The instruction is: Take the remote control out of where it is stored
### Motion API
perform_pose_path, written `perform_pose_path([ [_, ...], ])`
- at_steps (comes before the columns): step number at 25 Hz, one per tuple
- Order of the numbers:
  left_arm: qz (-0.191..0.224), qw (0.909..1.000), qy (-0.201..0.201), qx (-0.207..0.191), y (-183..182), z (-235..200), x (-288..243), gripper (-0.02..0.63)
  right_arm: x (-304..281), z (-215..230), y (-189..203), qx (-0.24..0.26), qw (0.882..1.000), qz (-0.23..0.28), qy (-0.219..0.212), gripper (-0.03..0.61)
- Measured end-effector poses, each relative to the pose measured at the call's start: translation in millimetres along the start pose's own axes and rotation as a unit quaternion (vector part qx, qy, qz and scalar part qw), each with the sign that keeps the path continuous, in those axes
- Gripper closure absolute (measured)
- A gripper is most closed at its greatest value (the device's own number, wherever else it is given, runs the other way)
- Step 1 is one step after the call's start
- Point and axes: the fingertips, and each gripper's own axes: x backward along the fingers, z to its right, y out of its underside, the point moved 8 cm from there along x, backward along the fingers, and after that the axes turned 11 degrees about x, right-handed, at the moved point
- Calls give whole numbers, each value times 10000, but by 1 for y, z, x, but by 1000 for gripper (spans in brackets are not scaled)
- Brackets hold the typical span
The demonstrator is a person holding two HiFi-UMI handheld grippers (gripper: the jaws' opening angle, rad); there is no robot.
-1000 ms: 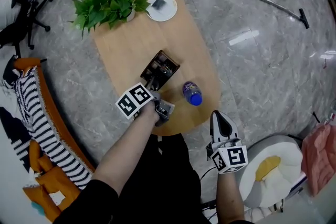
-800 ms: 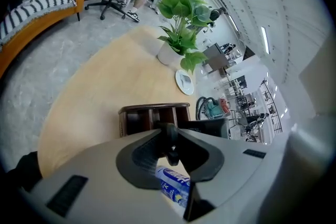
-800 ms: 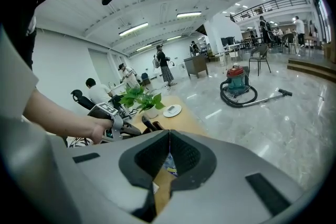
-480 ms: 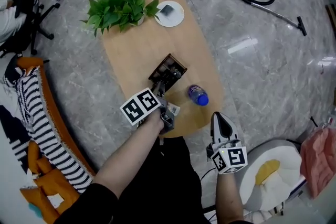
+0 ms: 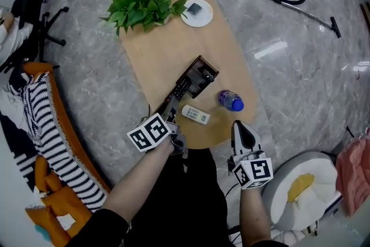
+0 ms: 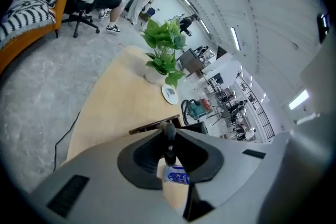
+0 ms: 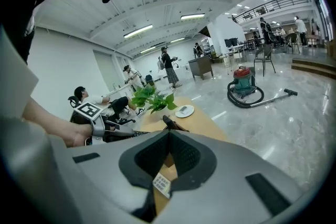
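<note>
Black remote at the mouth of its box, clamped in the left gripper.

Head view: left gripper [image 5: 169, 114] closed on the near end of the black remote [image 5: 182, 87], jaws just drawn a little tighter on it; far end of the remote at the open box [image 5: 206, 70] on the worktop [image 5: 162, 55], inside it or only touching its edge, hard to tell. White remote [image 5: 195, 114] lying flat just beside the black one, bottle [image 5: 230, 100] to its right. Right gripper [image 5: 241, 126] closed and empty at the worktop's near edge.
Left gripper view: thin dark edge of the black remote pinched between the jaws, bottle label glimpsed below; plant [image 6: 163, 50] and plate [image 6: 170, 94] further along the worktop.
Right gripper view: jaws pressed together with nothing between; white remote showing beneath them, left hand [image 7: 79, 136] off to the left.
</note>
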Motion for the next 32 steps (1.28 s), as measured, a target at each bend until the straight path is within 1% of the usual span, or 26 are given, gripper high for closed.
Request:
perform_pose_path([
  [1,74,10000,45,-20,-2,-8,5,545,-2,-4,2,6,10000,-17,-32,571],
  [3,164,9999,10,-48,-4,-27,13,545,-6,-11,6,35,9999,-71,-98,571],
  [9,287,9990,-340,43,-9,-72,21,545,-22,-24,12,166,9991,-228,-306,571],
  [12,387,9982,-384,243,-11,-91,15,545,-31,-28,18,194,9986,-299,-390,571],
  [15,632,9963,-289,496,-18,-102,7,545,-37,-33,25,204,9974,-433,-532,571],
  [17,729,9953,-280,579,-23,-109,-3,545,-41,-38,31,187,9961,-532,-678,571],
  [20,789,9950,-361,496,-29,-116,-17,545,-47,-45,44,282,9933,-705,-872,571],
  [23,693,9960,-398,396,-26,-123,-28,545,-55,-45,56,255,9917,-835,-939,571],
  [25,606,9967,-483,225,-24,-128,-32,545,-63,-43,60,177,9916,-862,-950,571],
  [27,526,9969,-571,-121,-23,-129,-35,545,-69,-42,61,120,9915,-869,-963,571],
  [29,372,9950,-657,-661,-18,-129,-38,544,-74,-42,64,81,9912,-882,-981,571],
  [30,257,9922,-702,-995,-14,-129,-40,543,-76,-42,65,68,9910,-895,-990,571],
  [32,-14,9829,-793,-1662,-6,-130,-46,543,-78,-44,68,48,9905,-928,-1017,571],
])
